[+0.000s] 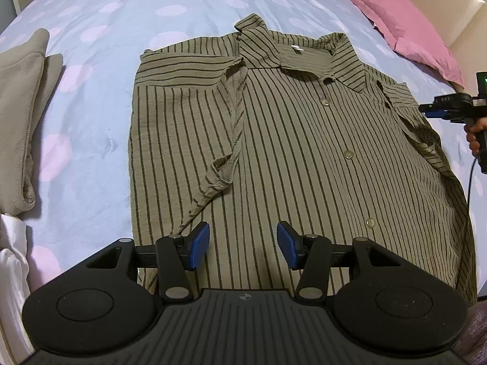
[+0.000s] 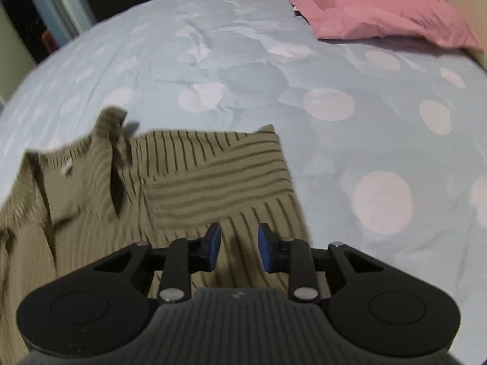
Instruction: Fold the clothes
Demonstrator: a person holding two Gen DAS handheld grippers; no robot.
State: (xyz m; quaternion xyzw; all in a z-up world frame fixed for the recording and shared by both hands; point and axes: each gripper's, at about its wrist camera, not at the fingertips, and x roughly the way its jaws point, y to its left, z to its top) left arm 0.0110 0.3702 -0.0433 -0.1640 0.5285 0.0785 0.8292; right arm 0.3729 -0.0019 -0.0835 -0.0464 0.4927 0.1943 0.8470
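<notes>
Lying flat on the dotted bed (image 1: pixel 100 9), the striped shirt (image 1: pixel 289 152) has its left sleeve (image 1: pixel 219 127) folded in. That sleeve could slide back out if bumped. Both the left gripper (image 1: pixel 243 245) and right gripper (image 2: pixel 238 247) hang over it with fingers apart, holding nothing. The white neck label (image 1: pixel 294 47) is too small to read.

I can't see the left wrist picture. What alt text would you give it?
An olive striped shirt lies buttoned on a polka-dot bedsheet, one sleeve folded across its front. The open left gripper hovers above its hem; a pink pillow lies beyond.
</notes>
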